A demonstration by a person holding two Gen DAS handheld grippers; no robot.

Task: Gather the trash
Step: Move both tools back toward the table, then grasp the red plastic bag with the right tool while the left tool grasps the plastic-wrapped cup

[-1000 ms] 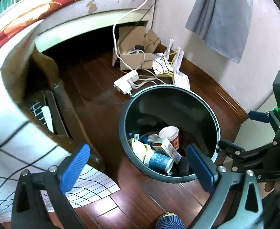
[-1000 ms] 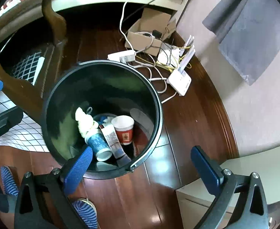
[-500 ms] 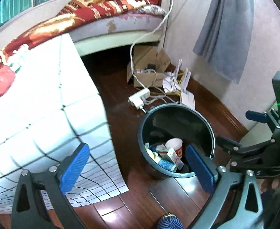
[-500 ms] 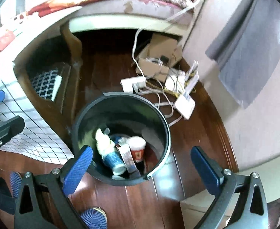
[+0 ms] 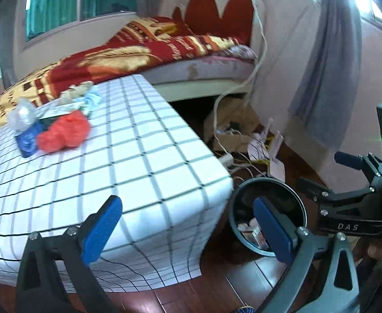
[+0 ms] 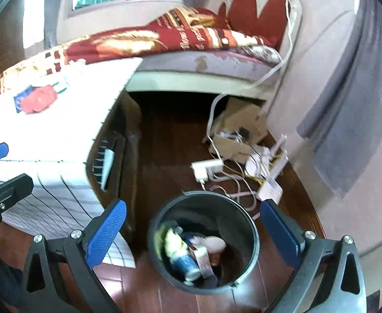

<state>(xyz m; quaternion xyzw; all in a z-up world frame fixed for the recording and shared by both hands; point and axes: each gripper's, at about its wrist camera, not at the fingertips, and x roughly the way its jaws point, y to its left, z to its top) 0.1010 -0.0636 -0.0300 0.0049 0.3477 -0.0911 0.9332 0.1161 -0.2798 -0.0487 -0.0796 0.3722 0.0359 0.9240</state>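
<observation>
Left claw (image 5: 185,230) and right claw (image 6: 194,233) both spread wide and empty, the right above a black bin (image 6: 248,224) on the floor holding cups and wrappers, further trash, including a red bag (image 5: 65,133), lying on the checked tabletop (image 5: 149,161).

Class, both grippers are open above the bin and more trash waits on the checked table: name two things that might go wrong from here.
1. The red crumpled bag lies touching the blue packet and other scraps, so the left gripper might snag a neighbour or drag the tablecloth.
2. The bin stands beside loose cables and a power strip; a missed drop could land among them.
</observation>
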